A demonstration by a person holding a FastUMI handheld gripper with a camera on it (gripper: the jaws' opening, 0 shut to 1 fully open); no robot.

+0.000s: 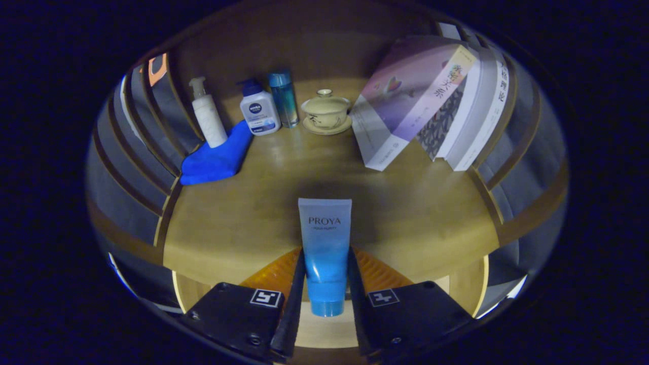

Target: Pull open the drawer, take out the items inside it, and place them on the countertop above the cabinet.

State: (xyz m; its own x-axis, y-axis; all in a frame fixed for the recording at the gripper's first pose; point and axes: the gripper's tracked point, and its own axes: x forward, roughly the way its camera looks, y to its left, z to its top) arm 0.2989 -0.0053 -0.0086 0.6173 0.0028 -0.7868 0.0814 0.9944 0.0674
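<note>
Glossy blue plastic tube (cap toward camera) clamped between tool fingers, above smooth wooden countertop

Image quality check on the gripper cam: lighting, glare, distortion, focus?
Gripper view: dim, warm light; soft glare patch on the countertop ahead of the lidded cup; a shadow lies beyond the blue tube held between the fingers of the gripper; strong fisheye bending of the side slats and the books; tube is sharp, far bottles slightly soft.
</note>
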